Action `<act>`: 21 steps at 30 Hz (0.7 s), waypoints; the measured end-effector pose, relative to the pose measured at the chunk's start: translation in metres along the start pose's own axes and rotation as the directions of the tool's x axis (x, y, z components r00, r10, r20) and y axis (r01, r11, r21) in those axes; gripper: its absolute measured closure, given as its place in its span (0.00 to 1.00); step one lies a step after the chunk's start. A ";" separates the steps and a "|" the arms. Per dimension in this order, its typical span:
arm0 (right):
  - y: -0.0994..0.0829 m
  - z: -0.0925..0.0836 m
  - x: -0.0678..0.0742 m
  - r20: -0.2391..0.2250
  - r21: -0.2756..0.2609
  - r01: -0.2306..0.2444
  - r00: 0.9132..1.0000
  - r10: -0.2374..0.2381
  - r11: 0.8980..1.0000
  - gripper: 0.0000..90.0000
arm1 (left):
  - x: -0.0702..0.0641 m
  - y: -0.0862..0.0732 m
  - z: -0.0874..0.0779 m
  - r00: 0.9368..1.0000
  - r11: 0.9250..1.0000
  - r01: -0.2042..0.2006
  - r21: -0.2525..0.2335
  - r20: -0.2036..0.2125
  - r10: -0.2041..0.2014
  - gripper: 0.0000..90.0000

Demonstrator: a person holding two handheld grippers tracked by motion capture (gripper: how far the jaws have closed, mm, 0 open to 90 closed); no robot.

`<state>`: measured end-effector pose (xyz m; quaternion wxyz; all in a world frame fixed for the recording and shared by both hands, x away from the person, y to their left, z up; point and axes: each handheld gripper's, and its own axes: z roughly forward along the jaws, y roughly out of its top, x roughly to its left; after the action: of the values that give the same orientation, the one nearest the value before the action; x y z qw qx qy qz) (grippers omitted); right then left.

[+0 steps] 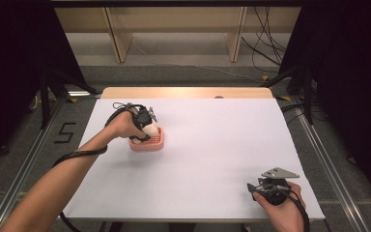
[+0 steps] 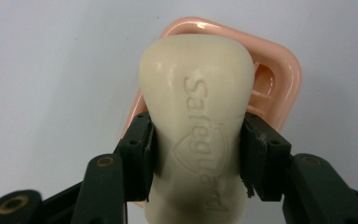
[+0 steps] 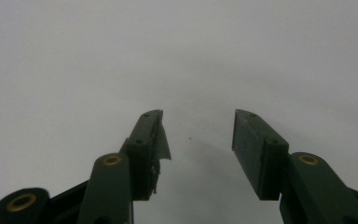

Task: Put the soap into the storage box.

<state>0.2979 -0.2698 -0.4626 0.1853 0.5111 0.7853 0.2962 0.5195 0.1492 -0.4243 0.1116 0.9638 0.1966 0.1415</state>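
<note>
while the left claw (image 2: 196,154) grips the soap (image 2: 198,112), it hangs above the pink dish (image 2: 286,79).

The left forearm (image 1: 53,186) is stretched diagonally from the near left corner toward the far left part of the table, and the left gripper (image 1: 144,126) is gripped in its hand and tilted downward. In the left gripper view its two black jaws are seen pressed against opposite sides of what is clamped between them. The right gripper (image 1: 255,187) is held by the right hand (image 1: 282,208) at the near right edge, pointed leftward. In the right gripper view its jaws are set apart, with nothing between the pads (image 3: 254,149).
</note>
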 end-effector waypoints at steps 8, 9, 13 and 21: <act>0.000 0.000 0.000 0.002 0.001 0.005 1.000 -0.005 1.000 0.59 | 0.001 0.001 0.004 1.000 1.000 -0.011 -0.003 0.014 0.012 0.55; 0.000 0.000 0.000 0.002 0.003 0.003 1.000 -0.003 1.000 0.59 | 0.002 0.001 0.005 1.000 1.000 -0.011 -0.004 0.013 0.011 0.55; 0.000 0.000 0.000 0.001 0.002 0.004 1.000 -0.004 1.000 0.59 | 0.003 0.001 0.008 1.000 1.000 -0.013 0.001 0.014 0.013 0.55; 0.000 0.000 0.000 -0.002 0.010 -0.004 1.000 0.004 1.000 0.58 | 0.004 0.002 0.012 1.000 1.000 -0.004 0.001 0.023 0.004 0.55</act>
<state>0.2978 -0.2694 -0.4632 0.1812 0.5133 0.7860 0.2932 0.5273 0.1476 -0.4339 0.1132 0.9658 0.1934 0.1306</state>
